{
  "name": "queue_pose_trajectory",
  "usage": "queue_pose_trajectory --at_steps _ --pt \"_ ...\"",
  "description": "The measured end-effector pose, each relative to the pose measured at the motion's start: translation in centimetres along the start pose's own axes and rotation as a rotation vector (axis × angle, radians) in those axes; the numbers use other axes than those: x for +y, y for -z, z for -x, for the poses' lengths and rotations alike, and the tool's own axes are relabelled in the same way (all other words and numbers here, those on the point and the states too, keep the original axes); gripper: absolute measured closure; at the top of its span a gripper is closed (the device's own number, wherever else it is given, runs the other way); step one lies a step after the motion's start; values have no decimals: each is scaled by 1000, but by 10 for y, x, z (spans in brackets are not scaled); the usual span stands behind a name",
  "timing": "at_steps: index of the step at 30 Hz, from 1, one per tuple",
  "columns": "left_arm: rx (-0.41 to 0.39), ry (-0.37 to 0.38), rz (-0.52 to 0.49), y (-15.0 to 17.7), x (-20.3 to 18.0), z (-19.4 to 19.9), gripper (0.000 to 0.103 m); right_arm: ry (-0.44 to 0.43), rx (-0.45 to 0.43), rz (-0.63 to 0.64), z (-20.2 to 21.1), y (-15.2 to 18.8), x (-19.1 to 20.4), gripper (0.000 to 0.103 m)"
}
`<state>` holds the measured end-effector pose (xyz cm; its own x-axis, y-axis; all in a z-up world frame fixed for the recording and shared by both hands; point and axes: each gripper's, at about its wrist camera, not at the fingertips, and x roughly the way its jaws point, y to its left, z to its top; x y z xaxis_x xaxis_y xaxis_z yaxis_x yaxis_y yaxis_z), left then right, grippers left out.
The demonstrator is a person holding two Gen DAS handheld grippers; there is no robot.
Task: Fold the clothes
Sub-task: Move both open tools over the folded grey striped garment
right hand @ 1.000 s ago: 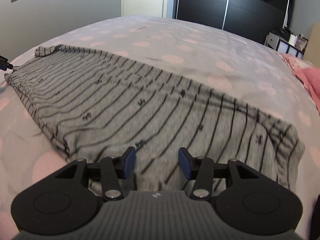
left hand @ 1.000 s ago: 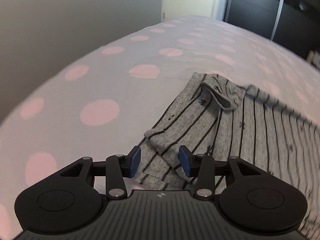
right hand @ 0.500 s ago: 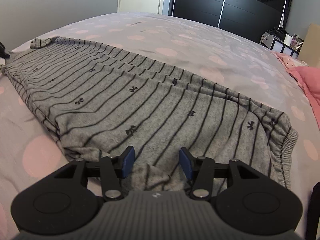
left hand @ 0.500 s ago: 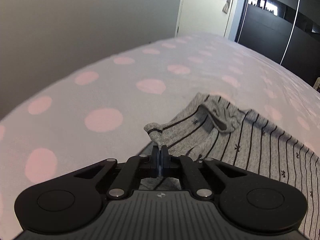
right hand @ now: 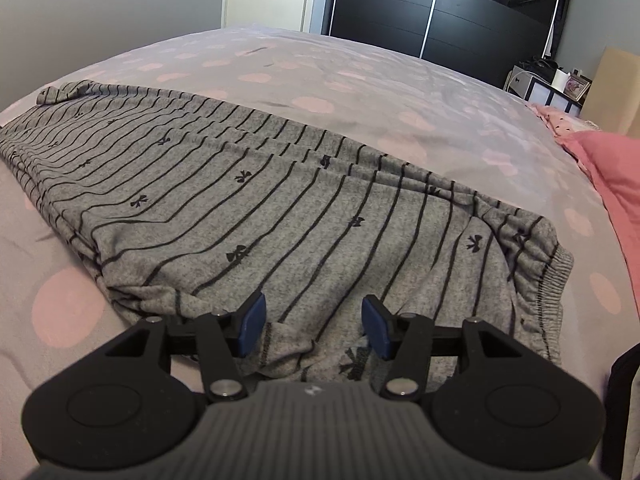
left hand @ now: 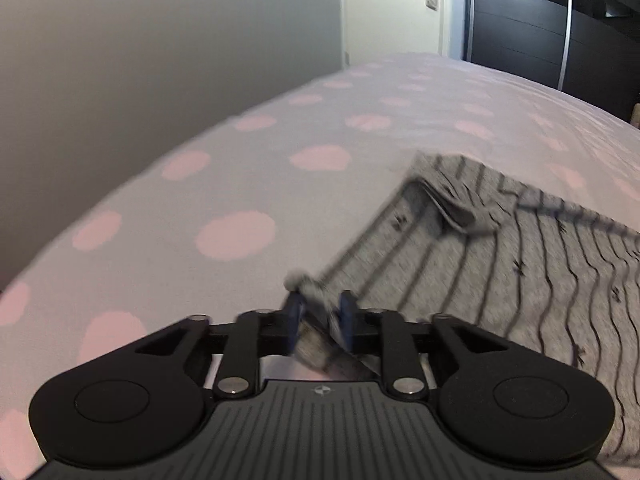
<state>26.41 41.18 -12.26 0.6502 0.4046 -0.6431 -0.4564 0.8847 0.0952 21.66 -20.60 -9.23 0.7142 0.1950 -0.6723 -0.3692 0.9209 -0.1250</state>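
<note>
So the biggest thing here is the bed, covered in a pale lilac sheet with pink polka dots (right hand: pixel 360 76), and lying across it is a long pair of grey knit trousers with thin black stripes and little black bows (right hand: pixel 280 200), already doubled lengthwise so the legs sit stacked on top of each other. Over on the far right there's a heap of pink fabric (right hand: pixel 612 176) off to the side, well apart from the trousers, probably more laundry waiting. The gathered elastic waistband (right hand: pixel 548 280) sits at the right-hand end, and the cuff end is over on the left. The right gripper (right hand: pixel 314 326) hovers low over the waist end with its blue pads spread wide, fabric showing between them but nothing pinched. The left gripper (left hand: pixel 320 318) looks like it's got its pads part-way apart with a bunched bit of the cuff corner (left hand: pixel 312 288) sitting between them; the shot is motion-blurred, so I honestly can't tell if it's really gripping or letting go. My read: the lengthwise fold is done, and the crosswise fold, cuffs to waist, isn't done yet, plus whatever's in that pink pile.
</note>
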Motion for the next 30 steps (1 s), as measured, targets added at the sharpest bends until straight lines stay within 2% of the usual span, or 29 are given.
queue_pose_trajectory --at_steps 2,4,8,11,13,17,20,23,26,30 --pt "-58 -16 -50 -8 -4 8 78 23 -18 3 1 0 -2 46" --pt "-91 36 -152 -15 -14 9 78 69 -42 -6 2 -1 -7 46" --pt "-24 88 -353 -17 -48 -17 78 112 -38 -73 0 -3 -20 46" --pt "7 152 -403 -17 -70 -38 78 119 -29 -87 -3 -1 -22 46" --pt "15 171 -408 -22 -83 -53 78 116 -24 -83 -6 0 -21 45" --pt "-13 147 -359 -42 -102 -82 78 111 -23 -60 -13 0 -19 44" --pt "-21 107 -311 -60 -112 -103 78 114 -12 -36 -21 -1 -16 42" --pt "-52 33 -269 -80 -118 -119 78 115 4 -33 -28 0 -15 42" --pt "-80 -48 -230 -99 -122 -125 78 116 11 -32 -30 2 -16 40" --pt "-99 -43 -221 -103 -124 -116 75 146 -7 -26 -25 0 -20 40"
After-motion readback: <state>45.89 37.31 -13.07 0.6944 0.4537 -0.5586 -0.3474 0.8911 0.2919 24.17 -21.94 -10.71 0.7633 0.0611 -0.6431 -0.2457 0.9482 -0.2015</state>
